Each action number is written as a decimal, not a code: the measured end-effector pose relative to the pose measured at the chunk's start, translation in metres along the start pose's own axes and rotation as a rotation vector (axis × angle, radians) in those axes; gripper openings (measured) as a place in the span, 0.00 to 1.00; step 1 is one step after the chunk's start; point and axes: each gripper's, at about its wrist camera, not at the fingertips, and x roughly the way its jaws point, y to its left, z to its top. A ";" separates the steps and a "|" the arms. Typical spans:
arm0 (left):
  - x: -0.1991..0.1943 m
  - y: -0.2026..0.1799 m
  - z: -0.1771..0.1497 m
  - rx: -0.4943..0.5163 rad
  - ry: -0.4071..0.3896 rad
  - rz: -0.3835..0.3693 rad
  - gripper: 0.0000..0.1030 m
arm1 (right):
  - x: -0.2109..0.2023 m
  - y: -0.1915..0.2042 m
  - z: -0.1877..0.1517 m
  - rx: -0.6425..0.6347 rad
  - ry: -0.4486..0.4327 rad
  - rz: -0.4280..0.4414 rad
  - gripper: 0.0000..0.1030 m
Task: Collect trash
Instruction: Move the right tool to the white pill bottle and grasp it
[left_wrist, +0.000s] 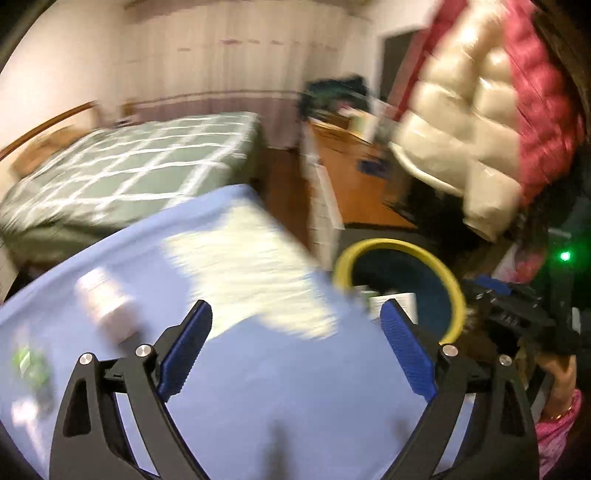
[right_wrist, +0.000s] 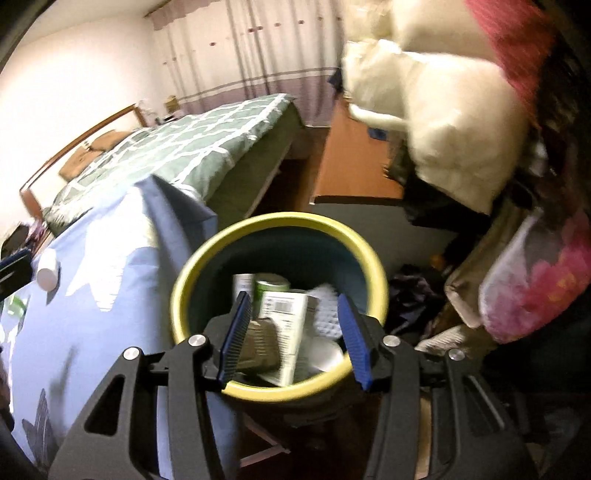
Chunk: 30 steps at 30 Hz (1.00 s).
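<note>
Over one yellow-rimmed bin (right_wrist: 280, 229), both tongs (left_wrist: 295, 317) (right_wrist: 291, 306) gape empty; one white bottle (left_wrist: 107, 306) lies nearby.

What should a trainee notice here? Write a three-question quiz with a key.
1. True or false: the left tool grips the white plastic bottle.
2. Which of these lies in the round yellow-rimmed bin? A a shoe; B a green-and-white printed carton; C a banana.
3. Fill in: the white bottle lies on the light ___ cloth.

Key: 1 false, its jaws stand wide apart with nothing between them; 2 B; 3 blue.
</note>
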 end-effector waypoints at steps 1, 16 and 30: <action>-0.014 0.019 -0.012 -0.026 -0.016 0.045 0.89 | 0.000 0.011 0.002 -0.020 -0.001 0.017 0.46; -0.140 0.224 -0.144 -0.344 -0.100 0.480 0.91 | 0.001 0.193 0.021 -0.316 0.034 0.288 0.46; -0.138 0.219 -0.147 -0.351 -0.092 0.469 0.92 | 0.052 0.358 0.025 -0.521 0.151 0.438 0.46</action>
